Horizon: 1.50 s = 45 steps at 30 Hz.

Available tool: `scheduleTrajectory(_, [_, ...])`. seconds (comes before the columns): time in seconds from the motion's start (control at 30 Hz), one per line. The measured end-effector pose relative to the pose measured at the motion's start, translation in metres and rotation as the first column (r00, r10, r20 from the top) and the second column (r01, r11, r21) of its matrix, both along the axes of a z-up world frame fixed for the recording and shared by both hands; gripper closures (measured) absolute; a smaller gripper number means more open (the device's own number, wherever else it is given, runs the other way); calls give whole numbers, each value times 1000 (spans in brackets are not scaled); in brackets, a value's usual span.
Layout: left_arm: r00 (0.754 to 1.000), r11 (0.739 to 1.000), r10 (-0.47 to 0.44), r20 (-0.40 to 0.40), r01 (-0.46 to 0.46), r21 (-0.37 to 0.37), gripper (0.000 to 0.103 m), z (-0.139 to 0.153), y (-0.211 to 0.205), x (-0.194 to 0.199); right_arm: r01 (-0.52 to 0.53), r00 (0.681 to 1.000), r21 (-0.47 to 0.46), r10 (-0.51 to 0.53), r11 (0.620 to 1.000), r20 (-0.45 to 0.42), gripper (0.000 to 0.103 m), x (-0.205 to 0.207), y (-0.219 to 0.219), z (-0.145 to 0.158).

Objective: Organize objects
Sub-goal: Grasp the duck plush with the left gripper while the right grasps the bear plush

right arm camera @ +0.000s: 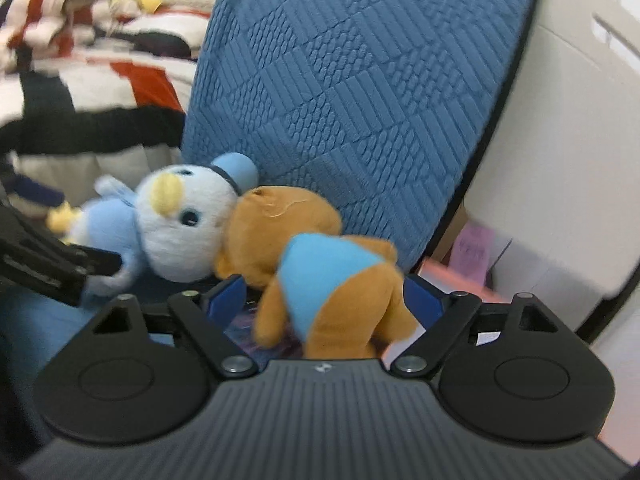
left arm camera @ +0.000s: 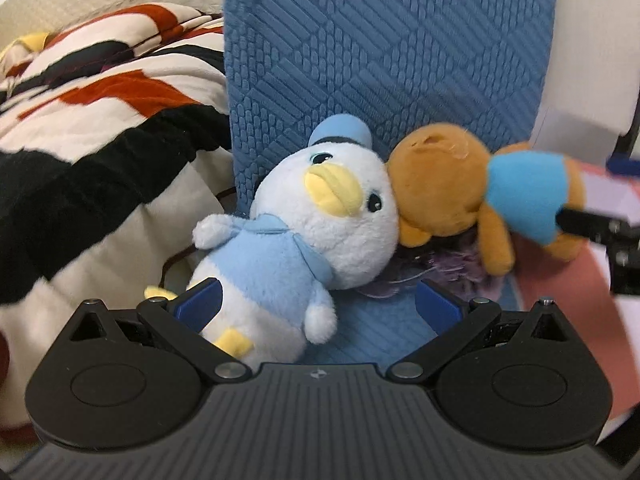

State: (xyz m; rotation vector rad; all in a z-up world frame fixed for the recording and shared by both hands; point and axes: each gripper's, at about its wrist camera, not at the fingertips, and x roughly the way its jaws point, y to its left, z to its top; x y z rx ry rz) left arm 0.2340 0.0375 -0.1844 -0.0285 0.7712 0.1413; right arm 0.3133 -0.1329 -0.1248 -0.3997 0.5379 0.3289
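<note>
A white and light-blue duck plush [left arm camera: 296,240] with a blue hat lies tilted against a blue textured cushion [left arm camera: 384,48]. Its head touches a brown bear plush [left arm camera: 480,200] in a blue shirt. My left gripper [left arm camera: 318,304] is open, its jaws wide around the duck's lower body. In the right wrist view the bear [right arm camera: 320,272] lies between the wide-open jaws of my right gripper [right arm camera: 324,300]; the duck [right arm camera: 176,220] is to its left. The left gripper's fingers [right arm camera: 100,260] reach the duck from the left.
A red, black and cream patterned quilt [left arm camera: 88,120] is bunched at the left. A white panel [right arm camera: 560,160] stands right of the cushion [right arm camera: 360,80]. A purple fuzzy item [left arm camera: 440,268] lies under the plush toys. The blue seat surface [left arm camera: 376,328] is below.
</note>
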Motion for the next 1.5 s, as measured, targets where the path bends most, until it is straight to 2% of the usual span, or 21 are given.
scheduleTrajectory(0.1, [999, 996, -14, -32, 16, 83, 0, -10, -6, 15, -24, 1000, -43, 24, 999, -17, 16, 20, 2, -8])
scheduleTrajectory(0.27, [995, 975, -44, -91, 62, 213, 0, -29, -13, 37, -73, 997, -122, 69, 990, -31, 16, 41, 11, -19])
scheduleTrajectory(0.37, [989, 957, -59, -137, 95, 273, 0, -41, -18, 47, -73, 997, -177, 66, 982, -42, 16, 53, 16, -28])
scheduleTrajectory(0.57, [977, 911, -68, -202, 144, 387, 0, -59, -22, 63, -87, 991, -190, 66, 978, -116, 16, 68, 20, -39])
scheduleTrajectory(0.7, [968, 880, -75, -239, 176, 441, 0, -68, -24, 71, -108, 982, -203, 74, 973, -171, 21, 70, 24, -50])
scheduleTrajectory(0.8, [965, 865, -68, -254, 184, 466, 0, -73, -23, 77, -115, 983, -223, 78, 968, -168, 27, 65, 27, -52])
scheduleTrajectory(0.9, [961, 848, -44, -273, 180, 498, 0, -79, -19, 86, -103, 984, -206, 70, 973, -163, 33, 61, 27, -50])
scheduleTrajectory(1.07, [960, 832, 0, -279, 155, 533, 3, -87, -10, 98, -67, 987, -152, 44, 986, -151, 35, 47, 21, -43])
scheduleTrajectory(1.1, [961, 832, 11, -275, 143, 536, 5, -86, -8, 98, -58, 988, -137, 37, 989, -149, 35, 44, 19, -41])
scheduleTrajectory(1.3, [971, 881, 23, -237, 92, 464, 12, -71, -1, 92, 24, 986, -3, -24, 1000, -166, 36, 29, 10, -32])
scheduleTrajectory(1.5, [983, 965, 48, -174, -1, 262, 15, -45, 11, 73, 96, 980, 98, -77, 991, -185, 36, 19, 7, -28])
